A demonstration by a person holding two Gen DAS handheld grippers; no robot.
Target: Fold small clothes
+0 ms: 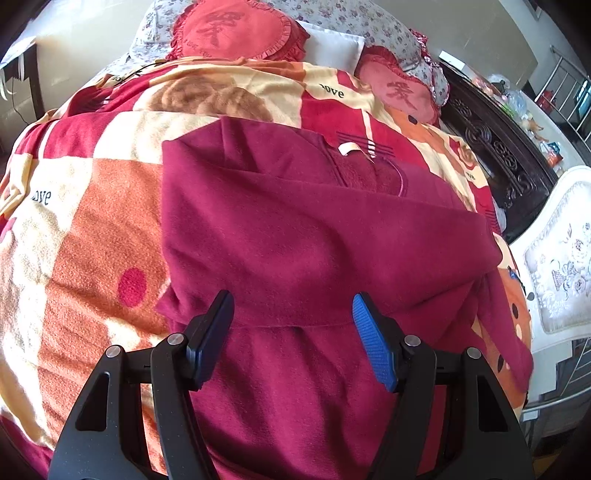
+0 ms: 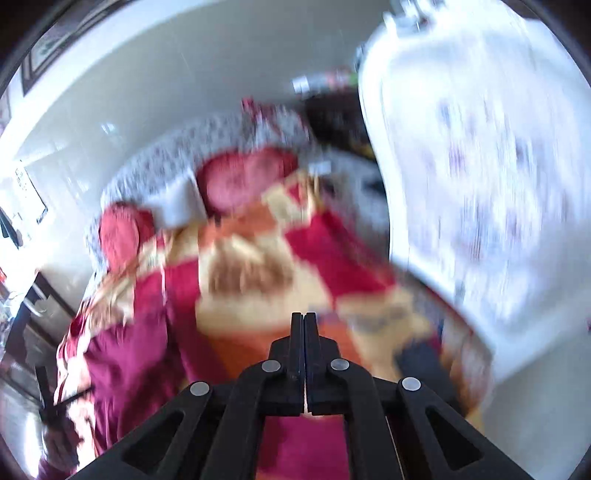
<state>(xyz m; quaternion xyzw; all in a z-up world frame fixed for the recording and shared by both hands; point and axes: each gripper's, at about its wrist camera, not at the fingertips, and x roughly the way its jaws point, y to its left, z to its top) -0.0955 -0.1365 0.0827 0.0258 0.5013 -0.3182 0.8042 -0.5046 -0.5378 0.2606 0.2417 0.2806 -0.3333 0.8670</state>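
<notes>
A dark red fleece garment [image 1: 295,236] lies spread over the middle of the bed, partly folded, with one layer laid across another and a pale loop tag [image 1: 349,148] showing near its collar at the far end. The left gripper [image 1: 293,325] hovers just above the garment's near part, its jaws released and standing wide with only cloth below them and nothing pinched; one blue ridged pad [image 1: 373,341] faces inward. In the right wrist view, which is heavily blurred, the right gripper [image 2: 303,321] is clenched with its two fingers pressed flat together; no cloth shows between the tips, and the garment [image 2: 122,354] sits off to its lower left, while more dark red cloth shows just under the gripper's base. The garment rests on a blanket [image 1: 81,236] patterned in red, orange and cream that covers the bed. At the head lie two red heart-shaped cushions [image 1: 236,31], a white pillow [image 1: 332,46] between them, and a floral quilt [image 1: 347,18] behind. A dark carved cabinet [image 1: 495,147] stands beside the bed on the right, and a white footboard with a floral panel [image 1: 561,254] is nearer. One garment, two grippers, two cushions, one pillow.
</notes>
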